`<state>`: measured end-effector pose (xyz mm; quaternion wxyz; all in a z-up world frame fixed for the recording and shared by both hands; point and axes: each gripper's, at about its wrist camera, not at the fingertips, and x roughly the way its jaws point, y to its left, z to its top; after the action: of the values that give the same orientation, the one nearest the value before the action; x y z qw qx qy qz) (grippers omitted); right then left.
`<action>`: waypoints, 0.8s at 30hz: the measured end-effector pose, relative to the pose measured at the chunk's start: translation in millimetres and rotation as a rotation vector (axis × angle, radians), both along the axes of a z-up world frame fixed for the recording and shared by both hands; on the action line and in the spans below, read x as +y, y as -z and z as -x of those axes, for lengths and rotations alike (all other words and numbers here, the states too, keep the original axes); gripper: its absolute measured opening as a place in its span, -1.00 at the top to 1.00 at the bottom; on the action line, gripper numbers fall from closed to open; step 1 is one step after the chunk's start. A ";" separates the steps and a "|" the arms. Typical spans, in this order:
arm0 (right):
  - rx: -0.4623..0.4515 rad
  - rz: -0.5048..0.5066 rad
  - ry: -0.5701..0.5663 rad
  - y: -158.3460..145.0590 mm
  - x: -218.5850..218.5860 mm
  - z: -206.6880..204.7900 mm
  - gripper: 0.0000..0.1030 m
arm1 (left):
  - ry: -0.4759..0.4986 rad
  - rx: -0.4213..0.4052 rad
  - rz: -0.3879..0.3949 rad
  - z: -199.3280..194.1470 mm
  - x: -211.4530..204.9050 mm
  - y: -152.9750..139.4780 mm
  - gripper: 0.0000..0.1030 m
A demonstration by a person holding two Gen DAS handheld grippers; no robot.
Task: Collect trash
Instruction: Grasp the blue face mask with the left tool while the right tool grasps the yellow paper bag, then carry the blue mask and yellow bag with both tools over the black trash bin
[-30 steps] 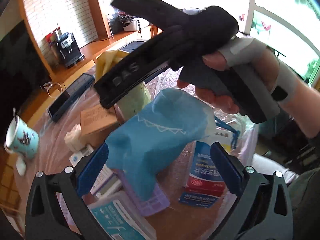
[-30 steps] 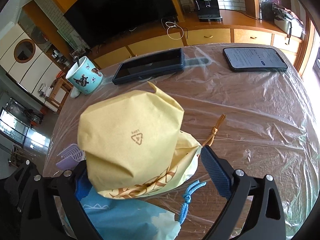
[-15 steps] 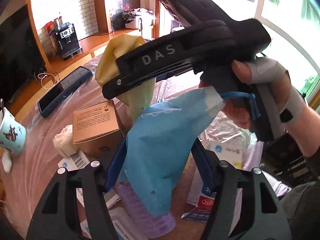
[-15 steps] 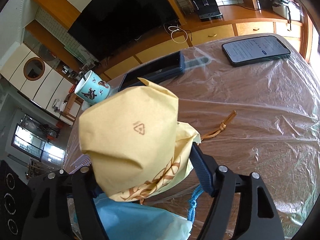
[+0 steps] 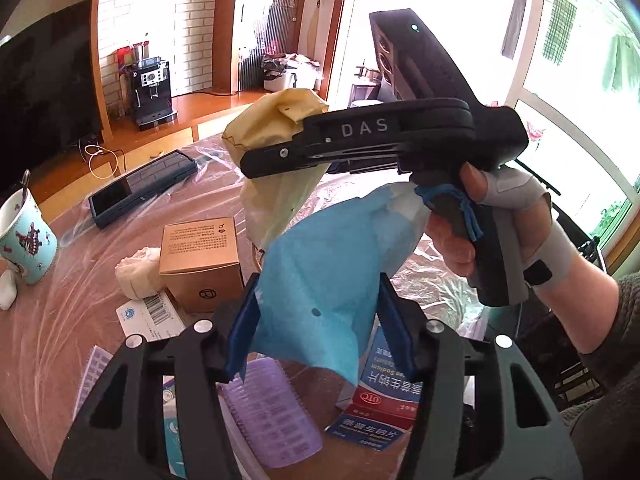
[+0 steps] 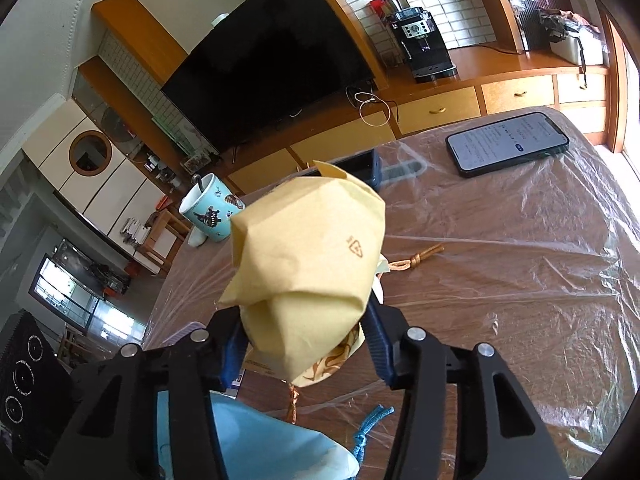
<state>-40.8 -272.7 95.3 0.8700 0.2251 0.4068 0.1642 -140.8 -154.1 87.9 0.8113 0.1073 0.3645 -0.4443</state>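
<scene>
The left gripper [image 5: 318,328] pinches the blue bag [image 5: 320,280]; the right gripper [image 6: 306,346] clamps the yellow bag [image 6: 308,268]. Both hang above the surface [image 6: 520,280], and thin material could slip free.

I count two grippers: my left gripper [image 5: 316,332] and my right gripper [image 6: 304,344]. Two bags: one blue bag [image 5: 320,280], one yellow bag [image 6: 308,276]. One mug [image 6: 210,210], one cardboard box [image 5: 200,256], one phone [image 6: 506,144], one coffee machine [image 6: 420,46]
</scene>
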 end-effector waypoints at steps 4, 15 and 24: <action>-0.026 -0.007 0.016 -3.4 -5.6 6.9 0.06 | -0.029 0.012 0.043 0.2 10.9 -1.2 -0.05; -0.096 0.049 0.035 -18.3 -8.4 35.7 0.06 | -0.190 0.024 0.148 7.4 51.7 -11.8 -0.05; -0.191 0.061 0.017 -43.6 -5.4 75.4 0.06 | -0.362 0.039 0.245 16.7 88.2 -19.5 -0.05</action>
<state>-116.1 -278.1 138.9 0.9126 0.1853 0.3249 0.1650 -157.5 -65.9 107.5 0.8778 -0.0678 0.3367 -0.3341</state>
